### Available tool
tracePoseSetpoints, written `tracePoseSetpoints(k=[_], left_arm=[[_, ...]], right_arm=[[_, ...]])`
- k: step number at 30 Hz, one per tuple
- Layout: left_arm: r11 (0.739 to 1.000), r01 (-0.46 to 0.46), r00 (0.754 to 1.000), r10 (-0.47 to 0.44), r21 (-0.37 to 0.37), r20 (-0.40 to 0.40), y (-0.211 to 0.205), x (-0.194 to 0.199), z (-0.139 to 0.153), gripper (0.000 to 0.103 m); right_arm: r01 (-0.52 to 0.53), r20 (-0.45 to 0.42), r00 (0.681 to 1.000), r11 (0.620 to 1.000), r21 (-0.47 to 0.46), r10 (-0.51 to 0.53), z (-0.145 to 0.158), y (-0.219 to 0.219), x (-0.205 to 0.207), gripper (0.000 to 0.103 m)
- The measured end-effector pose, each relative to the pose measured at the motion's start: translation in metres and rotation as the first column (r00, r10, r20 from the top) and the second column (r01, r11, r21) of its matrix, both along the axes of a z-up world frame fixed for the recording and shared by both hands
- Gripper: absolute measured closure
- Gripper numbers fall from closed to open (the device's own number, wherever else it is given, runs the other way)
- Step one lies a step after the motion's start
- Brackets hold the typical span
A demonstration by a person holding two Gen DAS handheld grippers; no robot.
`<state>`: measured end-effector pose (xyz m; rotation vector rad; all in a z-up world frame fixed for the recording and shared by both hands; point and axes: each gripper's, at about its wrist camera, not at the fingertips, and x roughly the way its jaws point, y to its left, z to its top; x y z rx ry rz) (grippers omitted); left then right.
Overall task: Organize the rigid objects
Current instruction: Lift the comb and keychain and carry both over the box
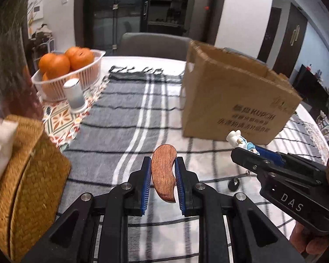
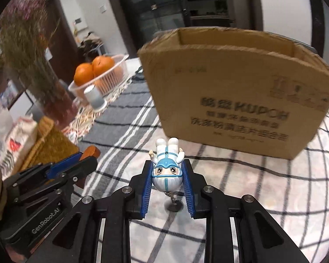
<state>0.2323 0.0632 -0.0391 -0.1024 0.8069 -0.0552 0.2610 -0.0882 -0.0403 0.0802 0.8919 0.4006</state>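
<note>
Both the left gripper [image 1: 163, 164] and the right gripper [image 2: 167, 171] are black plastic with ribbed blue pads [image 1: 145, 184], silver round bolts and white lettering.

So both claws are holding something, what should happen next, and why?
Probably lift the right claw, shut on the small white-and-blue toy figure, over the open-topped brown cardboard box just ahead. The left claw, shut on the curved wooden piece, could follow.

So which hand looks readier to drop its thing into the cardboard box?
Probably the right gripper: its figurine faces the cardboard box head-on, while the left gripper with the wooden piece sits off to the side.
</note>
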Motion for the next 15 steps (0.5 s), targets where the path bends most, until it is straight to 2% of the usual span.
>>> tracePoseSetpoints(k=[7, 15], left_arm=[[0.998, 0.066, 0.996, -0.066, -0.008, 0.052, -0.019, 0.004, 0.029, 0.081], [0.991, 0.132, 0.983, -0.131, 0.006, 0.125, -0.042, 0.012, 0.066, 0.081]], right_arm=[[0.091, 0.030, 0.995, 0.995, 0.042, -0.092, 0.030, -0.025, -0.010, 0.075], [0.157, 0.102, 0.982, 0.987, 0.043, -0.160, 0.071, -0.048, -0.016, 0.075]])
